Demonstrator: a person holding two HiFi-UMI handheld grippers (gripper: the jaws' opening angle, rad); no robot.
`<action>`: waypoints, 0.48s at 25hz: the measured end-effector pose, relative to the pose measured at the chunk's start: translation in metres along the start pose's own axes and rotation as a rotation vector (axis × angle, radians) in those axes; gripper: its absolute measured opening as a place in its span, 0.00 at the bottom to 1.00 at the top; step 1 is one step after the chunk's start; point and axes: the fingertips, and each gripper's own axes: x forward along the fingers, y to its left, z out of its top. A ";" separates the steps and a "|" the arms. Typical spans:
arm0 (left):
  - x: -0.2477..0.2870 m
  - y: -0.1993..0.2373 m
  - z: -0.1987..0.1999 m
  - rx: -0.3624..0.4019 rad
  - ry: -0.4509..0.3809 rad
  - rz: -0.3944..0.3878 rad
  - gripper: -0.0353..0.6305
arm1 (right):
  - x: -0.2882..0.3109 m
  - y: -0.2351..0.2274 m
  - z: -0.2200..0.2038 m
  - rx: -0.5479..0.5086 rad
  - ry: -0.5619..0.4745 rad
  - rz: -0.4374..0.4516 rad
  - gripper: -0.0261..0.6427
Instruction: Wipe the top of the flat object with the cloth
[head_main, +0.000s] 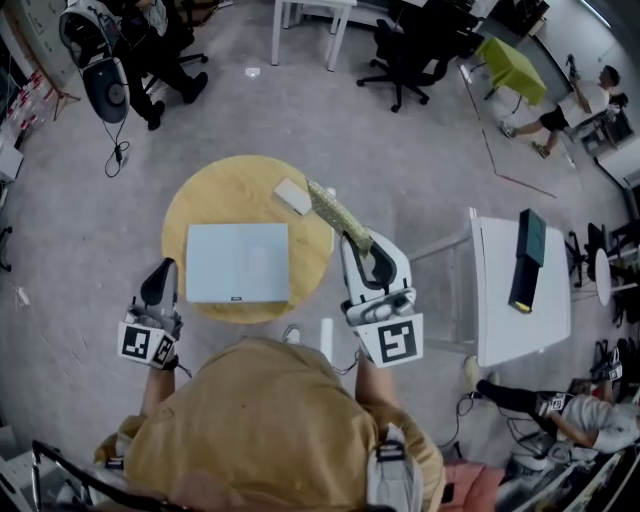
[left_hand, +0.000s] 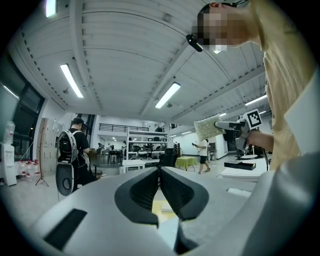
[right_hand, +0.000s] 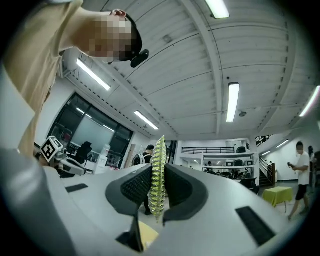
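Note:
A pale blue flat object (head_main: 238, 262) lies on the round wooden table (head_main: 220, 195). My right gripper (head_main: 360, 243) is shut on a yellow-green cloth (head_main: 338, 212), which sticks out stiffly over the table's right edge, above the surface. In the right gripper view the cloth (right_hand: 158, 175) stands edge-on, pinched between the dark pads (right_hand: 137, 186). My left gripper (head_main: 160, 283) hangs at the table's left front edge, left of the flat object. Its jaws are shut with nothing between them (left_hand: 159, 186). In the left gripper view the cloth (left_hand: 206, 129) shows held up at the right.
A small white block (head_main: 293, 196) lies on the table behind the flat object. A white side table (head_main: 520, 300) with a dark box (head_main: 526, 260) stands at the right. Office chairs (head_main: 410, 55) and seated people are farther off on the grey floor.

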 end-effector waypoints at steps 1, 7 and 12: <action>0.002 -0.001 0.000 0.001 0.000 -0.006 0.08 | 0.000 0.002 -0.001 0.003 0.004 0.002 0.13; 0.013 -0.016 0.000 -0.002 0.010 -0.057 0.08 | -0.008 0.009 -0.007 0.031 0.019 0.004 0.13; 0.023 -0.025 -0.009 -0.014 0.021 -0.098 0.08 | -0.014 0.018 -0.016 0.048 0.038 0.007 0.13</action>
